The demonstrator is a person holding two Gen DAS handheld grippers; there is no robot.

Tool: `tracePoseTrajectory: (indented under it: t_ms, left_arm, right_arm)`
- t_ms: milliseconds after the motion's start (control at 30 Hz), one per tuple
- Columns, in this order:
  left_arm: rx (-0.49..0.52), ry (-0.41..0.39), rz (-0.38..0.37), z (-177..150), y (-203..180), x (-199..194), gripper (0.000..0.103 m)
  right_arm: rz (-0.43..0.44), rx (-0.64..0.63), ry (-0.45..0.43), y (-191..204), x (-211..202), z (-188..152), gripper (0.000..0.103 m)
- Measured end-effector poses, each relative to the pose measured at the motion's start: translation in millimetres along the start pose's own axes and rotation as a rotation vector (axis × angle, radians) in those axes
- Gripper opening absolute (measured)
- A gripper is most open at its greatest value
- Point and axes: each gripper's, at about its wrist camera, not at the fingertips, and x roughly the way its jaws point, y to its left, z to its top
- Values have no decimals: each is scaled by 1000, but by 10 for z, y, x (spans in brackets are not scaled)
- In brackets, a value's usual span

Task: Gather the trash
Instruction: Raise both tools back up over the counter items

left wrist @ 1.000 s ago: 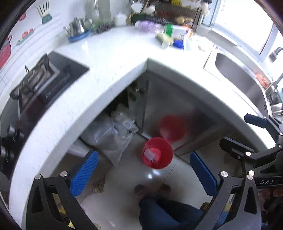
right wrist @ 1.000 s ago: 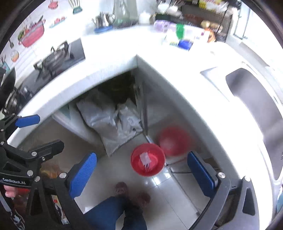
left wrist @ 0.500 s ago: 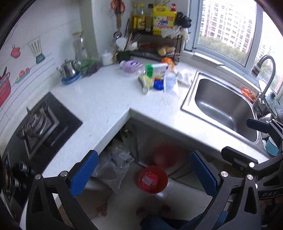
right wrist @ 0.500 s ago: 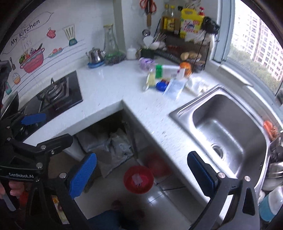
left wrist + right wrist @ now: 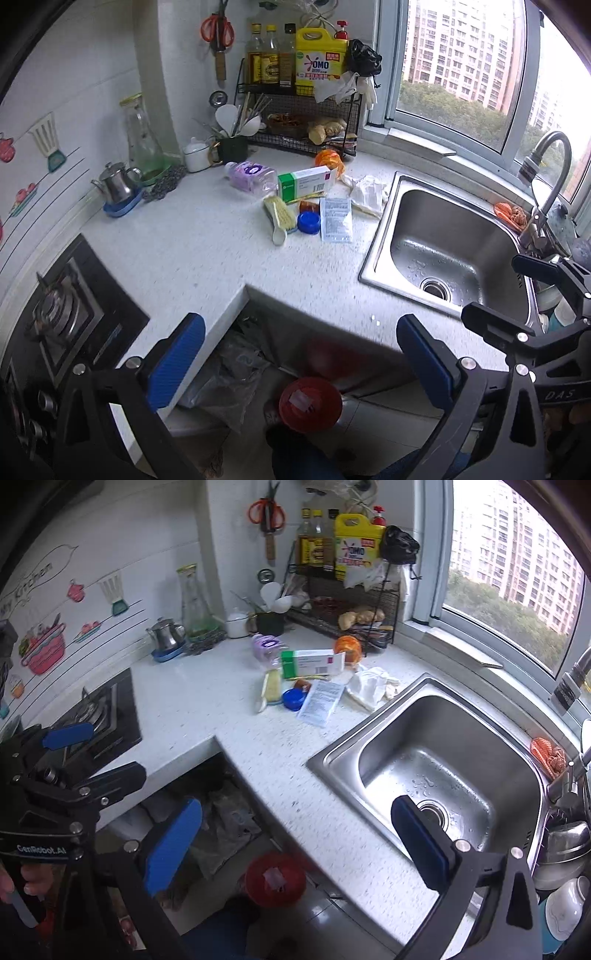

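A red bin with a scrap of paper in it stands on the floor below the counter corner. Trash lies in a cluster on the white counter: a green and white box, a white sachet, a blue lid, crumpled white paper, a clear purple-labelled bottle. My left gripper is open and empty, high above the counter edge. My right gripper is open and empty too, over the counter beside the sink.
A steel sink with a tap lies to the right. A gas hob is on the left. A wire rack with bottles, a kettle and a glass jug stand at the back. Plastic bags fill the space under the counter.
Both grippers have risen and tilted up from looking down at the floor bin to looking across the counter. The bin has dropped to the bottom of both views. Both stay open.
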Motion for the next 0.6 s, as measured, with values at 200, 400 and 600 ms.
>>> tracePoseTrajectory:
  t_ms: [200,400,600]
  left_arm:
    - [39,34,-42,354,106,399,103]
    - [90,83,-119,767,294,850,103]
    - [142,159,-194,1137,440,1330,103]
  right_arm:
    - [-29,47,22,-91,312,226,102]
    - [-64,117,51,-155,620,538,102]
    - [-107,186,98,-170,1001,819,102]
